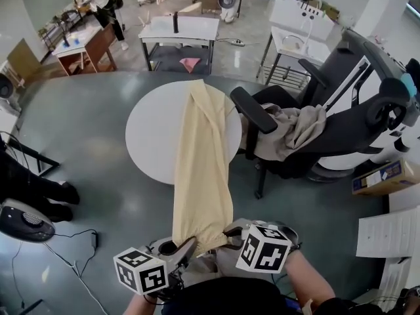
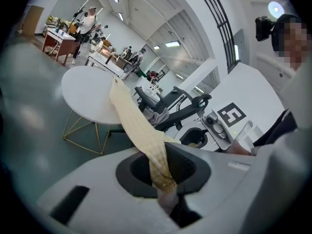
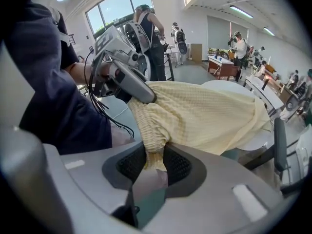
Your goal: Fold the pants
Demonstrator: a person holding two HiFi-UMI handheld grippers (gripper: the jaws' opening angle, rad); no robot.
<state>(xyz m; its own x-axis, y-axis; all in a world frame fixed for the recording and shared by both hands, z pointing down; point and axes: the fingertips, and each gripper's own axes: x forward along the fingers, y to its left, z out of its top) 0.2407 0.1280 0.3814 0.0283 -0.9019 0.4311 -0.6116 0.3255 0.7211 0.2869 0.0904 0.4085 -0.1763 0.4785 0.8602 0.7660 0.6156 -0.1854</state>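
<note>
Pale yellow pants (image 1: 202, 163) stretch from the round white table (image 1: 151, 136) down toward me, with the far end lying on the tabletop and the near end hanging off its front edge. My left gripper (image 1: 186, 249) is shut on the near left corner of the pants (image 2: 146, 135). My right gripper (image 1: 231, 231) is shut on the near right corner, where the bunched waistband (image 3: 153, 130) sits between the jaws. Both grippers hold the cloth close to my body, below the table's edge. In the right gripper view the left gripper (image 3: 146, 95) shows clamped on the same edge.
A black office chair (image 1: 308, 136) with a beige garment (image 1: 295, 130) draped on it stands right of the table. A cardboard box (image 1: 384, 178) and papers (image 1: 390, 231) lie at the right. A cable (image 1: 65, 241) and a fan (image 1: 23, 220) are on the floor at left. Desks and people stand farther back.
</note>
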